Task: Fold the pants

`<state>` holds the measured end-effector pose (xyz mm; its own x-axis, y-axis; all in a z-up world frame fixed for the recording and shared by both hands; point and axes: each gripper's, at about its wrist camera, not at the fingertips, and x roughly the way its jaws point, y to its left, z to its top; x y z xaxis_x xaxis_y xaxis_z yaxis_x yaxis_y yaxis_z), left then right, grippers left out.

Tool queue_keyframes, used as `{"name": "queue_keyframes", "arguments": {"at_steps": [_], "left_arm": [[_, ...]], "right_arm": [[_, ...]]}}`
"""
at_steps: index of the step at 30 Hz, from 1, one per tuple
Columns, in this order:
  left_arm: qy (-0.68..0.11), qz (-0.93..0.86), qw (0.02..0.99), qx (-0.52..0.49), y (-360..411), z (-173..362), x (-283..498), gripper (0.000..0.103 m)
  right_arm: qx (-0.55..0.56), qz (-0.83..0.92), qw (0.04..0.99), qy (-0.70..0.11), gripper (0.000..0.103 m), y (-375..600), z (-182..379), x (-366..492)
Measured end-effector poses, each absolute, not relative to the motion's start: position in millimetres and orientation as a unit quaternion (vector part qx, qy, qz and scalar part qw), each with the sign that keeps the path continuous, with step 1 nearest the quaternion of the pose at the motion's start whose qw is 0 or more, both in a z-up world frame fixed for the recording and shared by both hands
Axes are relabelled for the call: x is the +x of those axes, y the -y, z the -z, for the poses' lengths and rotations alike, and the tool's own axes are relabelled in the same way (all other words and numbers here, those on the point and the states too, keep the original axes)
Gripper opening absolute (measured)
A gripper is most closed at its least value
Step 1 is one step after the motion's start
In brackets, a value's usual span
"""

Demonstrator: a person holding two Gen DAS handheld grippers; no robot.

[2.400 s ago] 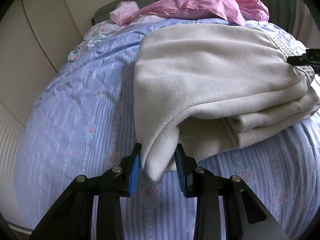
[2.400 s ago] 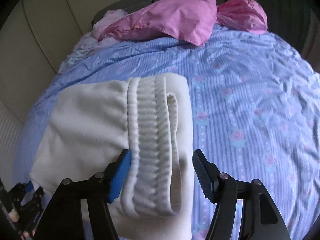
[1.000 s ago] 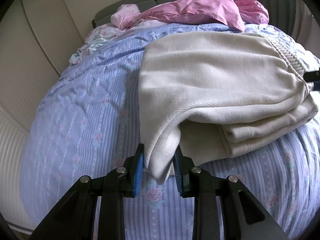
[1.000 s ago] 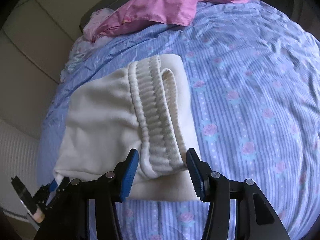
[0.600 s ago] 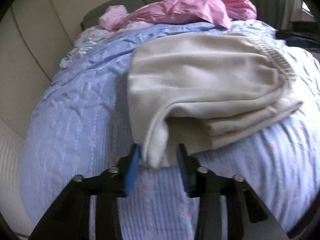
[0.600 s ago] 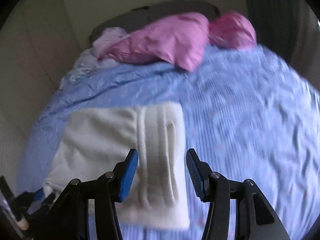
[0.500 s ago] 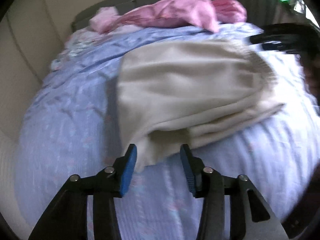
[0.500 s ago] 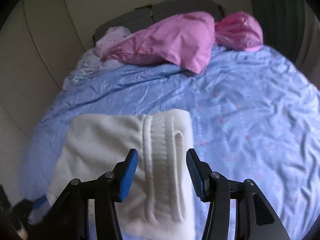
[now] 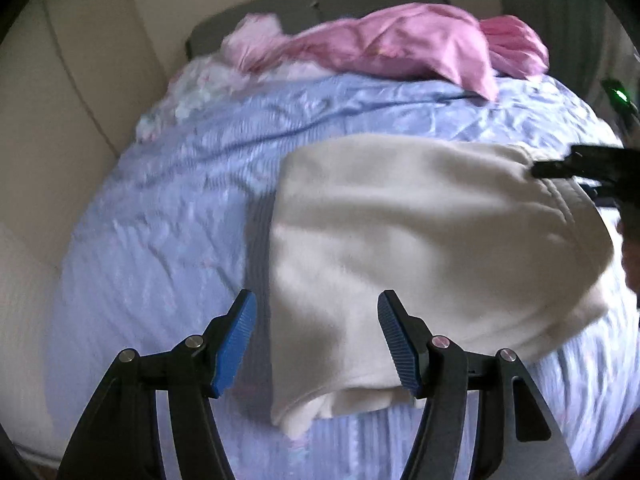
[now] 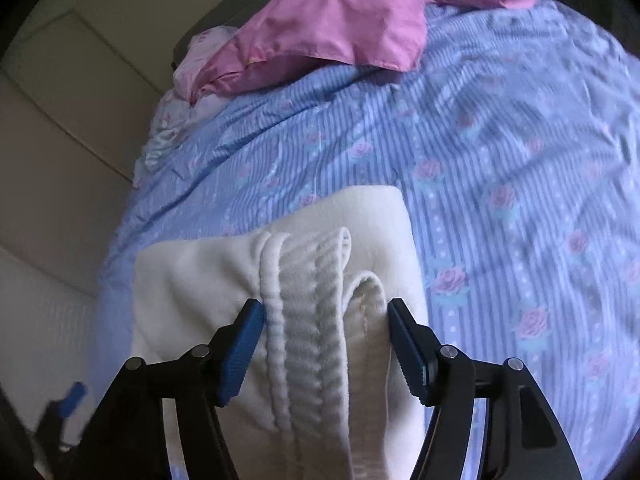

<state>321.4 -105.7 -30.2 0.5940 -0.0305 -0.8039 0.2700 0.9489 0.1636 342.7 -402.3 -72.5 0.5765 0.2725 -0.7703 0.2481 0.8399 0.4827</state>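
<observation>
Presently: bed (image 9: 168,216), blue striped rose-print cover. Pink bedding (image 9: 408,48), heaped at far end. Cream pants (image 9: 400,248), folded, lying mid-bed. Left hand-held gripper (image 9: 313,344), jaws just opened, parted around near corner, not pressing. Right hand-held gripper (image 10: 325,346), jaws just widened, straddling ribbed waistband (image 10: 304,320), unclamped.

Legible text, labels, brands, numbers, signs: none in either view. The only printed pattern is the stripes and pink roses on the blue cotton bedsheet (image 10: 500,184), which carries no lettering.
</observation>
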Motion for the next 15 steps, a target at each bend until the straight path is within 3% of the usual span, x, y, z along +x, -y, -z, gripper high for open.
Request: {"name": "queue_keyframes", "arguments": {"at_steps": [4, 6, 12, 15], "left_arm": [[-0.458, 0.075, 0.880, 0.099, 103.3, 44.3, 326.1, 0.062], [-0.462, 0.081, 0.879, 0.089, 106.6, 48.6, 325.8, 0.062], [-0.461, 0.080, 0.877, 0.106, 114.3, 51.5, 322.2, 0.062], [-0.450, 0.066, 0.884, 0.107, 106.5, 44.9, 322.6, 0.062]], "right_arm": [[0.272, -0.027, 0.844, -0.461, 0.057, 400.1, 71.7, 340.7], [0.282, -0.052, 0.837, -0.466, 0.037, 399.3, 73.3, 343.6], [0.330, -0.066, 0.820, -0.464, 0.021, 406.0, 74.7, 342.6], [0.324, -0.063, 0.834, -0.442, 0.019, 405.5, 60.2, 333.1]]}}
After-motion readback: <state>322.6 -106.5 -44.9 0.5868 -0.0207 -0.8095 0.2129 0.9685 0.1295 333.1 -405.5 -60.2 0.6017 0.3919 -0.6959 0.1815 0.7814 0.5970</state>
